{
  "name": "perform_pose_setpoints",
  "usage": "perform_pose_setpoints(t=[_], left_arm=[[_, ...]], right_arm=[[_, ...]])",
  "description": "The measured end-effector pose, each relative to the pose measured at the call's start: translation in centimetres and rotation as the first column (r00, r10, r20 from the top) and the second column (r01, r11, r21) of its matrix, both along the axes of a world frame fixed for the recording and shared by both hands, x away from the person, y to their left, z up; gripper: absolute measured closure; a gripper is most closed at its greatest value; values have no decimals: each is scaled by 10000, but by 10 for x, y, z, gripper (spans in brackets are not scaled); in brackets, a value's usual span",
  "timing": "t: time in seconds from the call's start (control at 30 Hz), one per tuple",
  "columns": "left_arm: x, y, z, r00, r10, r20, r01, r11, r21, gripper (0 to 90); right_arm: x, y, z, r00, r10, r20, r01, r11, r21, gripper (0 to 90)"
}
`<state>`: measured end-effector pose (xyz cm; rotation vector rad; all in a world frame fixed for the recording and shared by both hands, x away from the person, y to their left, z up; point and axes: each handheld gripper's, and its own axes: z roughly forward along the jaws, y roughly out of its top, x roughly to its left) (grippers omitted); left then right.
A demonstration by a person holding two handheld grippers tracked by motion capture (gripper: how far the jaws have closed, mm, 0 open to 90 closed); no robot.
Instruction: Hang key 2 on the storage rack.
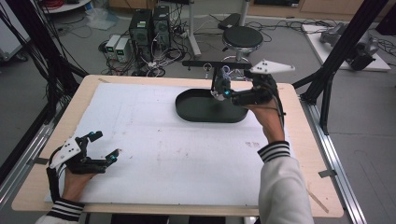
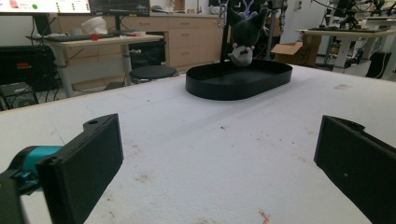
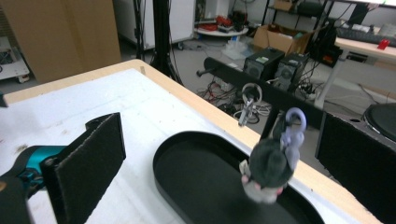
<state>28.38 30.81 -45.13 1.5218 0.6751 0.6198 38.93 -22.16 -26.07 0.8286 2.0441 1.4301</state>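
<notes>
- Black oval plastic tray [image 1: 196, 112], shallow-walled, resting on the white foam sheet [image 1: 154, 140] toward the far right part of the wooden worktop [image 1: 308, 154]; seen too at [image 2: 233, 86] and [image 3: 196, 186].
- Small dark grey plush keychain toy [image 3: 268, 170] with a pale face and a lilac clasp, in mid-air over the tray's far end, untouched by either pad; also at [image 2: 243, 39], just above the tray's back rim.
- Right gripper [image 1: 223, 89] raised over the tray's right end near the worktop's far edge, jaws spread wide, toy loose between them and gripped by neither.
- Left gripper [image 1: 103, 145] low at the near left corner of the worktop, well apart from the tray, jaws wide with only bare foam between them.
- Black round stool [image 1: 242, 37] on the floor beyond the far edge.
</notes>
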Motion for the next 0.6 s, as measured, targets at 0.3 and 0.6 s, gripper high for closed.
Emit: perform_pose_setpoints(t=[0.3, 0.6], left_arm=[[0, 0, 0, 10000, 0, 24, 0, 10000, 17, 17], [0, -1, 0, 10000, 11, 75, -12, 9999, 133, 17]], right_arm=[[-48, -31, -43, 9983, -415, 403, 398, 9983, 415, 7], [-78, -41, -92, 9952, -595, 778, 528, 9950, 847, 7]])
